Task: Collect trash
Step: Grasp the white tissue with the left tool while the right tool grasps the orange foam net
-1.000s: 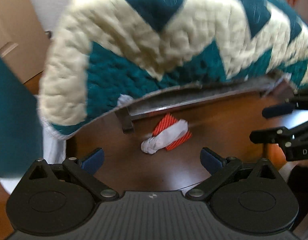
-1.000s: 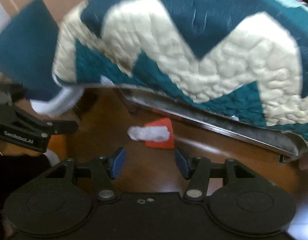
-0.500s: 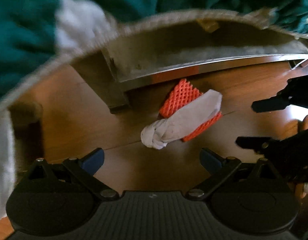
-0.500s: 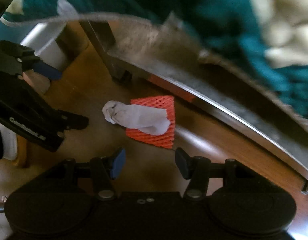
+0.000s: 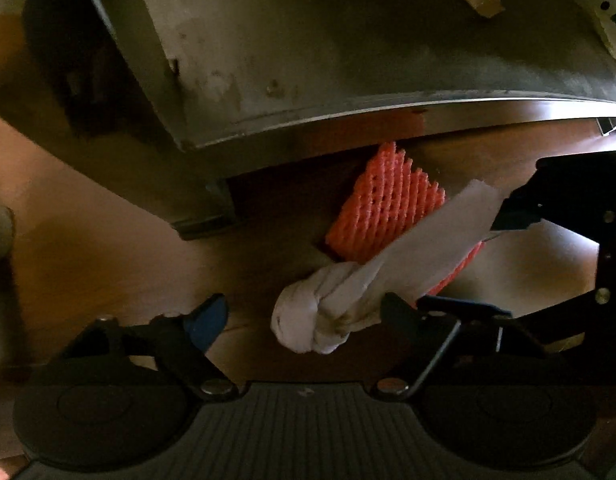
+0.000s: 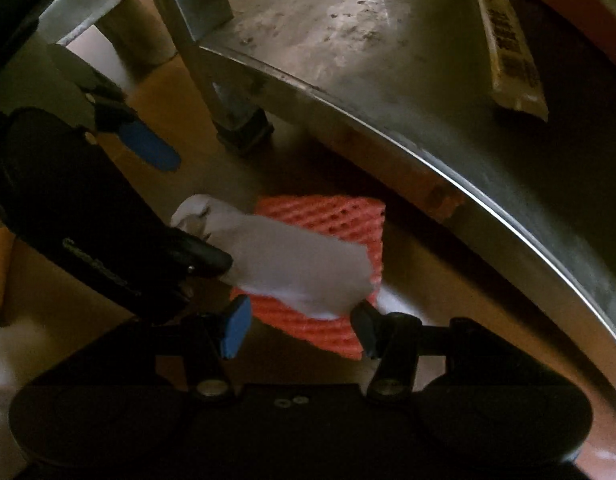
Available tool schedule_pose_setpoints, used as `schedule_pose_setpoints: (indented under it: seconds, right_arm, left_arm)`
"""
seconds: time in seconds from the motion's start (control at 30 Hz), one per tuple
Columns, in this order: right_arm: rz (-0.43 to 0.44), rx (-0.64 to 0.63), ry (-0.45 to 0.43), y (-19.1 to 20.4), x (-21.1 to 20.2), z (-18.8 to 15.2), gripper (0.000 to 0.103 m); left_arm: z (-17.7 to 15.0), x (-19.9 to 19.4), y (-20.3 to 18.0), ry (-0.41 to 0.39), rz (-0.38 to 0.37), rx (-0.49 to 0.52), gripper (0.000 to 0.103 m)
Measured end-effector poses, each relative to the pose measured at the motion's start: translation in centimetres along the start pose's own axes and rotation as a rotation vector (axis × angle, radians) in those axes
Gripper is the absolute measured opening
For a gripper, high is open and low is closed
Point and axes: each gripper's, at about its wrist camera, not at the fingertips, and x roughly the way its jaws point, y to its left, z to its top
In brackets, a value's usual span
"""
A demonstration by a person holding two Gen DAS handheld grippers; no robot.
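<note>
Tissue (image 5: 348, 296) knotted, lying across orange foam net (image 5: 388, 204) on floor, your left tool (image 5: 304, 312) just closing around the knot, right tool (image 6: 300, 328) open over net edge.

metal frame (image 5: 348, 60) overhead, leg (image 6: 228, 92) nearby

**Count under the bed**

One orange foam net (image 5: 384, 204) lies on the floor. One knotted white paper (image 5: 348, 300) lies across it. One labelled packet (image 6: 508, 40) sits above on the metal frame. Two claws are in view: left (image 5: 304, 316), right (image 6: 300, 328).
</note>
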Motion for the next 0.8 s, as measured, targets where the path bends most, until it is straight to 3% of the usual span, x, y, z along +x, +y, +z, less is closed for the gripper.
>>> schedule_pose_setpoints:
  seconds: [0.3, 0.4, 0.5, 0.53, 0.8]
  right_arm:
    - [-0.053, -0.026, -0.002, 1.1, 0.6, -0.4, 0.053]
    - [-0.055, -0.023, 0.001, 1.7, 1.3, -0.3, 0.048]
    - [-0.04, 0.0, 0.011, 2.0, 1.0, -0.4, 0.016]
    - [-0.044, 0.006, 0.018, 2.3, 0.9, -0.4, 0.012]
    - [-0.027, 0.046, 0.023, 3.5, -3.4, -0.9, 0.008]
  left_arm:
    - [-0.9, 0.5, 0.0, 0.013, -0.021, -0.043, 0.035]
    - [-1.4, 0.1, 0.3, 0.017, -0.018, -0.064, 0.032]
    - [-2.1, -0.7, 0.5, 0.027, 0.002, -0.064, 0.032]
    - [-2.3, -0.9, 0.7, 0.029, 0.001, -0.07, 0.032]
    - [-3.6, -5.5, 1.3, 0.031, -0.003, -0.132, 0.031]
